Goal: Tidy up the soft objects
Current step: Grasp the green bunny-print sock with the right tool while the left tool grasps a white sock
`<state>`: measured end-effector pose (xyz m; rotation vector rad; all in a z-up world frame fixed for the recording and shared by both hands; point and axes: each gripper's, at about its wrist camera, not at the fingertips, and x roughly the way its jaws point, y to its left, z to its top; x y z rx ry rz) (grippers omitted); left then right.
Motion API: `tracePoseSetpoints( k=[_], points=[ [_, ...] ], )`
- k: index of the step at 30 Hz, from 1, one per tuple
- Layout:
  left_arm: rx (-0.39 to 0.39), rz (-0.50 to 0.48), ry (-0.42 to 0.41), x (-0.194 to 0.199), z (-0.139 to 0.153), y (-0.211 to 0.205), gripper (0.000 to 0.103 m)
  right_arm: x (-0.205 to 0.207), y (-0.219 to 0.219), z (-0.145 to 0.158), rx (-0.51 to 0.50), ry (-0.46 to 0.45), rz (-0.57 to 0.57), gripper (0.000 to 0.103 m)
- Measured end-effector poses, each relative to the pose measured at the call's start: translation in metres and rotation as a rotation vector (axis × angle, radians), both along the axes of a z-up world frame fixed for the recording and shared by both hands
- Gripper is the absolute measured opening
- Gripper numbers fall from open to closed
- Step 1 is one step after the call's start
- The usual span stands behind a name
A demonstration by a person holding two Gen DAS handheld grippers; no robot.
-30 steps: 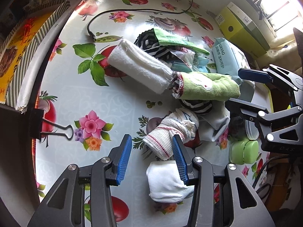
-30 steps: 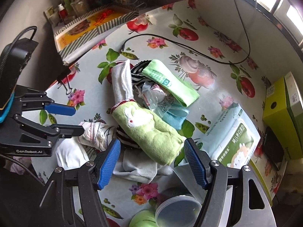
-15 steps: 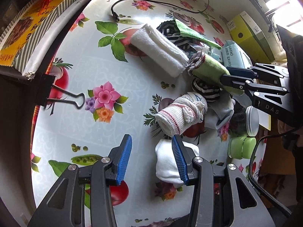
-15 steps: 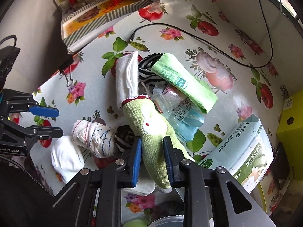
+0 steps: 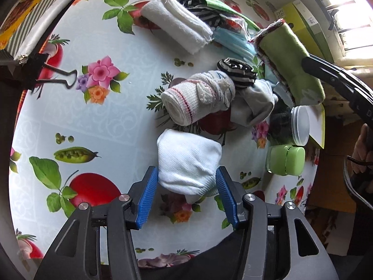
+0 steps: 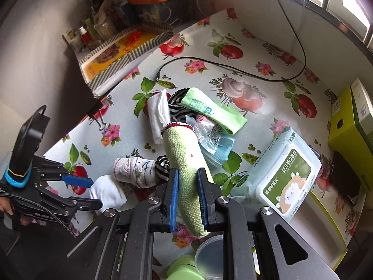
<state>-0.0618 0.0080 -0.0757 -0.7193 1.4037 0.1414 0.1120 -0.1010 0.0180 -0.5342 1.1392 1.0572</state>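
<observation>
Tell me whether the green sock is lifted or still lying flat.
Lifted: the right gripper is shut on the green sock, whose cuff end hangs raised above the pile.

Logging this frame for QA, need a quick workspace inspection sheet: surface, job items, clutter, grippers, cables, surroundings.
Surface: table under a fruit-and-flower oilcloth, held at its edge by a binder clip.
Job's things: green sock lifted; white sock bundle, red-striped white roll, striped sock ball, grey sock, white folded towel on the table.
Clutter: wet wipes pack, green jar, clear lid, packaged green cloth.
Grippers: right gripper shut on the green sock; left gripper jaws open, straddling the white sock bundle.
Cables: black cable lying loose across the table.
Surroundings: yellow-green box, window, cluttered shelf.
</observation>
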Motion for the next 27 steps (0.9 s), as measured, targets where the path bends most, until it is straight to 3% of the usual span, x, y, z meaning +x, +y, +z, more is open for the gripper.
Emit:
tracePoseSetpoints(
  k=[5,9,10,11,14,21,27],
  points=[
    [0.029,-0.017,0.014,0.015,-0.011,-0.011,0.053,-0.002,-0.013,0.005,0.016,0.011,-0.039,0.015],
    [0.010,-0.058,0.032,0.024,-0.021,-0.020,0.052,-0.002,-0.021,0.012,0.031,0.009,-0.066,0.015],
    [0.000,-0.062,0.030,0.024,-0.022,-0.021,0.050,-0.001,-0.023,0.014,0.036,0.008,-0.073,0.015],
    [-0.002,-0.063,0.016,0.025,-0.020,-0.021,0.037,0.000,-0.026,0.016,0.041,0.008,-0.080,0.015],
    [0.014,-0.083,-0.024,0.026,-0.006,-0.022,0.022,0.002,-0.032,0.021,0.056,0.006,-0.103,0.015],
    [0.054,-0.106,-0.163,0.044,0.049,-0.014,0.021,0.012,-0.053,0.035,0.100,0.008,-0.183,0.015],
    [0.076,-0.155,-0.237,0.079,0.076,-0.015,0.021,0.025,-0.086,0.042,0.127,0.000,-0.296,0.015]
  ],
)
